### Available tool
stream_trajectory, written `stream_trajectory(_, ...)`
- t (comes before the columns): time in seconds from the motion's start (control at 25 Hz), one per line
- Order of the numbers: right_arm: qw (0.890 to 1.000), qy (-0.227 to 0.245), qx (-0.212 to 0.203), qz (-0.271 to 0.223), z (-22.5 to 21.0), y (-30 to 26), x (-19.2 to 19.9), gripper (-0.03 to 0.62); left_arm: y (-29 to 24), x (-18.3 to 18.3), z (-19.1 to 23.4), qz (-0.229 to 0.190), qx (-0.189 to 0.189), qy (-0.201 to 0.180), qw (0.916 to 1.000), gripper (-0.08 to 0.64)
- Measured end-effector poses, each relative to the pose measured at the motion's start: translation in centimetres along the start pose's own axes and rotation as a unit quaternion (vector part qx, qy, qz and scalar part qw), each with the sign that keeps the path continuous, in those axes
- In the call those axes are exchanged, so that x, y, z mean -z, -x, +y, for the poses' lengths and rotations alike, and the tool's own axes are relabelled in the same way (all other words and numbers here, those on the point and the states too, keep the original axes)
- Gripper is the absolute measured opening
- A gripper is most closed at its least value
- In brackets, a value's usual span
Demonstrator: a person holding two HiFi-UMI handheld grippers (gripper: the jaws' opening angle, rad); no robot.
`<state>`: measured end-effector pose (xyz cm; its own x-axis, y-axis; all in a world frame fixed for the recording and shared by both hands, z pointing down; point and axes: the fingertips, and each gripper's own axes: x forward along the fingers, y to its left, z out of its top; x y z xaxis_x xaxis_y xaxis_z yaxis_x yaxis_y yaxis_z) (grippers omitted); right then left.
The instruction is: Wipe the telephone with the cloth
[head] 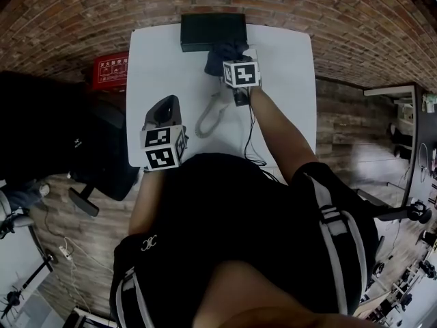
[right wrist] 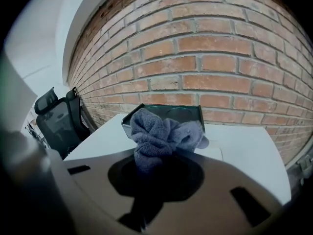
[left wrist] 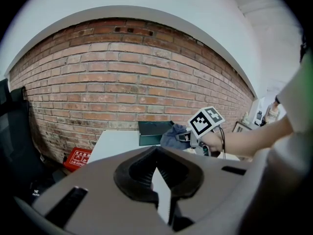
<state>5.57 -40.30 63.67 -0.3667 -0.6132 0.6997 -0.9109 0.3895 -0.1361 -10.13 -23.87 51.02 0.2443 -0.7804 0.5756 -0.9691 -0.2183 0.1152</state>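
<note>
Nearest the camera, a person's black-clad torso [head: 232, 210] is seen. At the near left corner of the white worktop [head: 290, 94], the left gripper [left wrist: 164, 196] is held with its jaws slightly parted and nothing between them. The pale telephone [head: 220, 103] and its coiled cord [head: 205, 123] are laid between the 2 grippers. Farther right, the right gripper [right wrist: 149, 177] is clamped on a blue-grey cloth [right wrist: 159, 133], near a dark box [head: 213, 31] at the far edge.

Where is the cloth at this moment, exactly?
The cloth is bunched between the jaws of the right hand-held gripper, held over the far part of the white table, just in front of the dark box by the brick wall.
</note>
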Motion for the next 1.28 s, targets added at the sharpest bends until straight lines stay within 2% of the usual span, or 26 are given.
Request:
stream_trajectory(0.28,0.999,0.029,0.007,-0.016,0.1,-0.2,-0.2,0.024,-0.3,-0.3,-0.5,0.001,0.004,0.000,1.0000,-0.003)
stream_trajectory(0.4,1.000,0.007,0.021,-0.016,-1.1,-0.7,-0.6,0.025,-0.3,-0.6,-1.0,-0.001,0.008,-0.006,0.9999,-0.003)
stream_trajectory(0.52,0.999,-0.027,0.034,0.013,-3.2,-1.3,0.4,0.023,0.0,-0.6,-1.8,0.001,0.011,-0.016,0.9998,-0.003)
stream_trajectory(0.6,0.999,-0.005,0.030,0.030,-3.4,-1.4,2.0,0.025,0.2,-0.3,-2.0,0.004,0.009,-0.018,0.9998,-0.003)
stream_trajectory(0.72,0.997,0.057,0.051,0.016,-3.3,-1.4,3.2,0.023,0.3,-0.1,-1.7,0.005,0.003,-0.012,0.9999,-0.003)
stream_trajectory(0.96,0.997,0.059,0.049,0.017,-4.0,-1.8,3.0,0.025,0.3,-0.3,-1.8,-0.003,0.002,-0.001,1.0000,-0.003)
stream_trajectory(1.16,0.991,0.027,0.127,0.029,-8.8,0.3,3.9,0.025,0.6,0.0,-1.8,-0.003,0.006,-0.004,1.0000,-0.003)
stream_trajectory(1.28,0.990,0.007,0.139,0.036,-10.6,1.1,4.4,0.025,0.8,0.2,-1.5,-0.003,0.008,-0.001,1.0000,-0.003)
